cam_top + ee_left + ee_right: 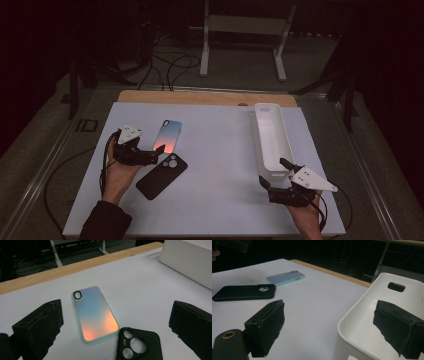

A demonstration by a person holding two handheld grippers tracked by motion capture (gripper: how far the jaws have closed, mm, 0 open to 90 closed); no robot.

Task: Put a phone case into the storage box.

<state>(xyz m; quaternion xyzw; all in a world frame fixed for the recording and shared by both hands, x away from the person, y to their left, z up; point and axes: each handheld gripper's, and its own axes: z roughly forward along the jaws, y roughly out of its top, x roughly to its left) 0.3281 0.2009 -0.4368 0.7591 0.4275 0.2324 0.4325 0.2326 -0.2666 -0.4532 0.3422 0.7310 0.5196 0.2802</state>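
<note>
From above, the left gripper (159, 150), jaws spread, points at an iridescent blue-to-orange phone case (167, 136) lying flat, just beside a black phone case (161, 176). The right gripper (272, 172), jaws spread, straddles the near end wall of a long white plastic bin (270, 140); its own view reveals the bin's handle slot.

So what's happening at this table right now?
A person holds a gripper in each hand over a white-covered table. The left gripper, jaws open, is at the near end of an iridescent blue-to-orange phone case, with a black phone case with round camera cutouts lying beside it. The right gripper, also open, straddles the near end wall of a long white plastic bin; one jaw is inside, one outside. Nothing is gripped yet.
</note>
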